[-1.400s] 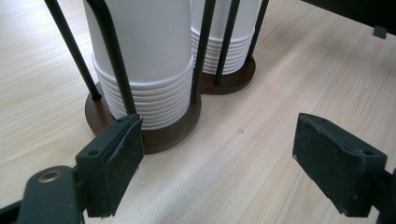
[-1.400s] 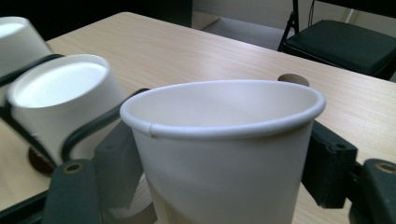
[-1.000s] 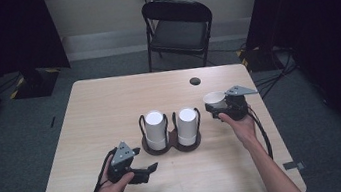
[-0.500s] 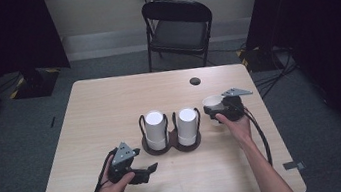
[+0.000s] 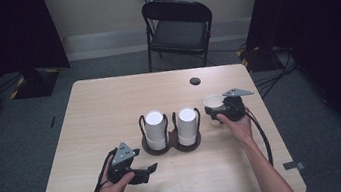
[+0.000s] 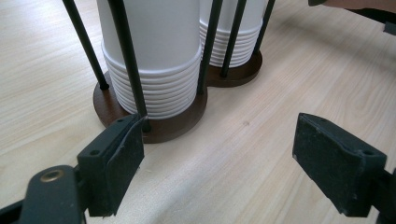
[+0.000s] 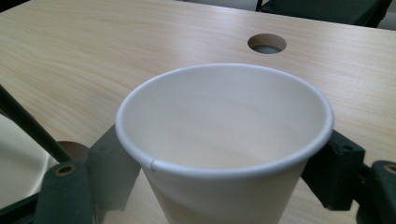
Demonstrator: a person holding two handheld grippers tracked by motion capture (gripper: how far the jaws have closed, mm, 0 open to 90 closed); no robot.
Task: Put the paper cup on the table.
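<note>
— Where is the paper cup (image 7: 224, 140) right now?

— It stands upright, mouth up, on the right part of the wooden worktop (image 5: 110, 109), just right of the two stacks in the cup holder (image 5: 171, 145). The right claw (image 5: 221, 110) is around it. In the right gripper view the cup sits between the two black jaws, one on each side of its wall under the rim.

— So is the right claw gripping it?

— Its jaws have just been opening, with the cup between them. The left jaw looks a little apart from the cup wall, so I read the claw as open around the cup rather than clamped on it. Whether the right jaw touches the cup I cannot tell.

— And the left claw (image 5: 149, 170)?

— It is open and holds nothing. It lies low over the near left part of the worktop, pointing right. In the left gripper view its jaws stand wide apart, with bare wood between them and the holder's dark round base (image 6: 159, 126) just beyond.

— What is in the holder?

— Two stacks of white paper cups (image 5: 155, 128), side by side, each ringed by thin black rods. A round cable hole (image 5: 195, 81) lies farther back, and a black folding chair (image 5: 178, 29) stands beyond the far edge.
</note>
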